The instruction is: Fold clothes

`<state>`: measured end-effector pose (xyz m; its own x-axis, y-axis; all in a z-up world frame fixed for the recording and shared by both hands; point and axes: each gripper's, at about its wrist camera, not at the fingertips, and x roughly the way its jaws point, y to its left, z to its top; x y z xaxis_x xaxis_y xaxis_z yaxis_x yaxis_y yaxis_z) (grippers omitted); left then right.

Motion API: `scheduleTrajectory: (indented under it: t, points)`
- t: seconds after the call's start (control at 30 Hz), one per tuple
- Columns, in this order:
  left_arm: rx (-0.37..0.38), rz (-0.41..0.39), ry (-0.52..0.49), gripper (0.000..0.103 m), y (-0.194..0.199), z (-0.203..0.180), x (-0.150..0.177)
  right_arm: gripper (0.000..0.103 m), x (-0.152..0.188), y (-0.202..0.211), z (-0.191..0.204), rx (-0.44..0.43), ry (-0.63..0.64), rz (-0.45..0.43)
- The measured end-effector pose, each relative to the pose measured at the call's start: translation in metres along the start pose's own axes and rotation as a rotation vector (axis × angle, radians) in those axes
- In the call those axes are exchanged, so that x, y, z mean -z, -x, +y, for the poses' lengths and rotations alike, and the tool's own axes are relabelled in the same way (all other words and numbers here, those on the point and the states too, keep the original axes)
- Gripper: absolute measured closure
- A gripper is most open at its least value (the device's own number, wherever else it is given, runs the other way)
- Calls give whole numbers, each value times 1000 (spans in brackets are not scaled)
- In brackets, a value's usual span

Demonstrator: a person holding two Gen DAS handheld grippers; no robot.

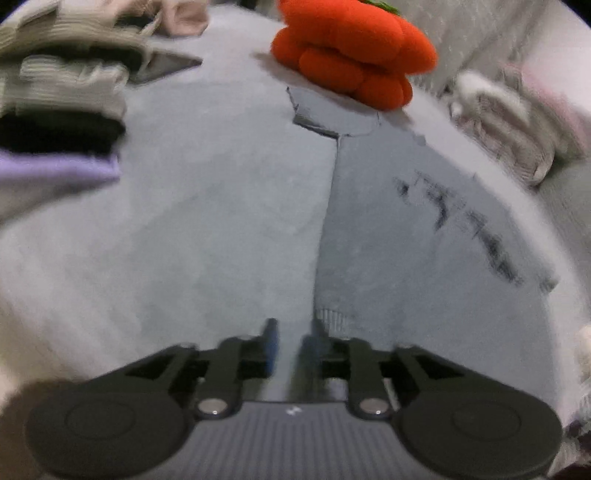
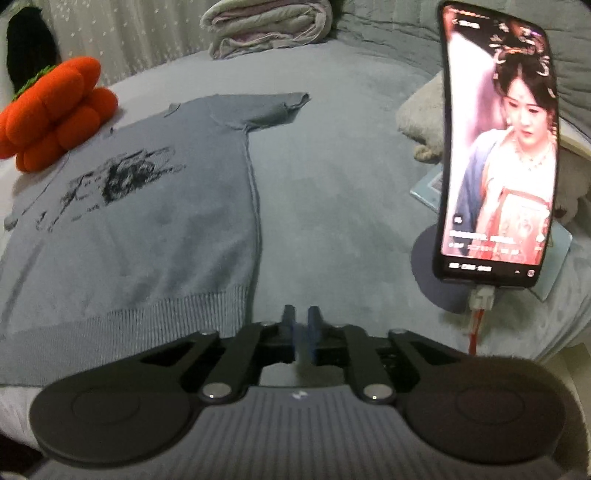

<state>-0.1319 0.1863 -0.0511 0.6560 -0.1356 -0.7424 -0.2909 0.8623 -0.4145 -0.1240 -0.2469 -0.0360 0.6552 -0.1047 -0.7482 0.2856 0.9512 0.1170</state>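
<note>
A grey-blue knitted T-shirt (image 1: pixel 406 240) (image 2: pixel 147 221) with a black print lies flat, front up, on the bed. In the left wrist view its side edge runs down to the ribbed hem corner just ahead of my left gripper (image 1: pixel 291 339). The jaws stand nearly together, a narrow slit between them and nothing visibly held; the image is blurred. My right gripper (image 2: pixel 301 325) hovers low over bare sheet just right of the other hem corner, its blue pads (image 2: pixel 314 321) almost touching and holding nothing.
An orange plush pumpkin (image 1: pixel 351 48) (image 2: pixel 55 114) rests at the shirt's collar end. A stack of folded clothes (image 1: pixel 62 92) lies far left and a folded blanket (image 2: pixel 266 26) at the back. A lit phone (image 2: pixel 495 147) stands on a holder at right, cable attached.
</note>
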Motion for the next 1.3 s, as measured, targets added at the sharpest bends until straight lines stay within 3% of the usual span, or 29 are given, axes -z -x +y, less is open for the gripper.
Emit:
scheduleTrajectory:
  t: [0.07, 0.13, 0.27, 0.57, 0.63, 0.7, 0.73, 0.77, 0.83, 0.9, 0.97, 1.1, 1.2, 1.23, 1.27, 1.3]
  points:
    - [20, 7, 10, 66, 0, 1, 1, 78, 0, -1, -3, -18, -23, 6]
    - [37, 13, 13, 65, 0, 1, 2, 76, 0, -2, -3, -39, -38, 4]
    - [70, 26, 19, 62, 1, 0, 4, 75, 2, -4, 2, -100, -41, 5]
    - [136, 56, 50, 57, -3, 2, 5, 75, 8, -12, 15, -66, 27, 11]
    - [114, 57, 13, 60, -4, -4, 7, 75, 9, -12, 15, -66, 31, 10]
    - [53, 52, -59, 70, -5, -16, 11, 76, 10, -13, 16, -63, 41, 10]
    - [16, 49, -101, 87, -5, -23, 14, 79, 11, -14, 17, -64, 51, 10]
    - [-14, 44, -140, 99, -6, -29, 17, 90, 12, -14, 18, -65, 61, 9]
    - [-51, -4, -147, 100, 4, -33, 20, 103, 14, -13, 22, -60, 88, 2]
    - [-94, -59, -143, 100, 16, -34, 22, 103, 15, -7, 26, -30, 114, -18]
    - [-127, -53, -143, 100, 16, -29, 20, 103, 15, 3, 26, 40, 133, -48]
    - [-174, -25, -228, 100, 2, -34, 27, 103, 13, -10, 14, 33, 98, 26]
    - [-155, -52, -245, 93, 8, -39, 26, 103, 12, -9, 18, 43, 119, 9]
    - [-156, -65, -242, 80, 10, -39, 24, 102, 12, -8, 19, 44, 114, 5]
    - [-160, -87, -241, 61, 14, -39, 22, 99, 11, -7, 18, 44, 108, 1]
    - [-155, -117, -245, 54, 17, -41, 20, 92, 10, -5, 18, 40, 101, -7]
